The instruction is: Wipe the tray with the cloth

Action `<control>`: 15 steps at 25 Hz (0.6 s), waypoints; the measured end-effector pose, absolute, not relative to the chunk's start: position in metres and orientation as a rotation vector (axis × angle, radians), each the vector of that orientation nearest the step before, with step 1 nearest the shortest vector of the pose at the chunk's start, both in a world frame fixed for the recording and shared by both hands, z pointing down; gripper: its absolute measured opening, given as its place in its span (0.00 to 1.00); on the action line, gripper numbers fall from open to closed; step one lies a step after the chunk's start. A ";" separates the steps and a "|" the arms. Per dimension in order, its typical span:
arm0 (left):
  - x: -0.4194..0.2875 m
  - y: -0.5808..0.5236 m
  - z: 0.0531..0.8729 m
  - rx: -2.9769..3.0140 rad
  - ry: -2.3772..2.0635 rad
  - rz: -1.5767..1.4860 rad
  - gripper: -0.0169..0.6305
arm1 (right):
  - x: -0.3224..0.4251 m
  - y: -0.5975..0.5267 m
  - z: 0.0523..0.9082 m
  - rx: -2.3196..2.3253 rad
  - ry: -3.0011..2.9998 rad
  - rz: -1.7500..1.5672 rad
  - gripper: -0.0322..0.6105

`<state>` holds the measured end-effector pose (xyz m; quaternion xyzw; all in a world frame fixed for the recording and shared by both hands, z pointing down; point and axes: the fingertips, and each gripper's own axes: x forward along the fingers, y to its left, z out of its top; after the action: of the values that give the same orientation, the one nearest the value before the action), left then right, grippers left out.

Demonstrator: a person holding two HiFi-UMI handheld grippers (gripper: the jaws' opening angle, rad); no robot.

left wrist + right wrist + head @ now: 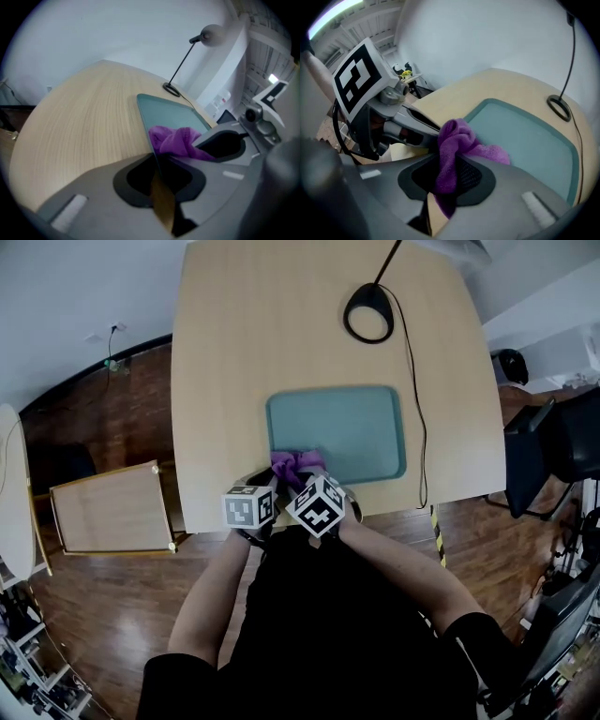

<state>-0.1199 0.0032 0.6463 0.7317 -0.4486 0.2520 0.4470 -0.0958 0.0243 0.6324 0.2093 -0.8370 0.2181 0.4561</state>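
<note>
A teal tray (356, 432) lies on the light wooden table (244, 352), close to its front edge. A purple cloth (295, 465) is bunched on the tray's near-left corner. My right gripper (450, 164) is shut on the cloth (457, 138), which bulges up out of the jaws over the tray (525, 140). My left gripper (157, 161) is just to the left, shut on the tray's near-left rim (149, 126), which runs in between its jaws. In the head view both grippers, left (267, 482) and right (302, 479), sit side by side at the tray's corner.
A black lamp base (368, 313) stands at the table's far side, and its cable (417, 409) runs down past the tray's right edge. A wooden panel (112, 509) lies on the floor to the left. Dark equipment (544, 451) stands at the right.
</note>
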 end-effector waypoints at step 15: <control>-0.112 0.006 0.647 1.807 -1.080 0.588 0.12 | -0.095 -0.021 0.641 0.001 -1.949 0.081 0.17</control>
<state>-0.1122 0.0060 0.6474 0.7342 -0.4388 0.2387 0.4598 -0.0945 -0.0206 0.6406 0.0006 -0.8272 0.0343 0.5608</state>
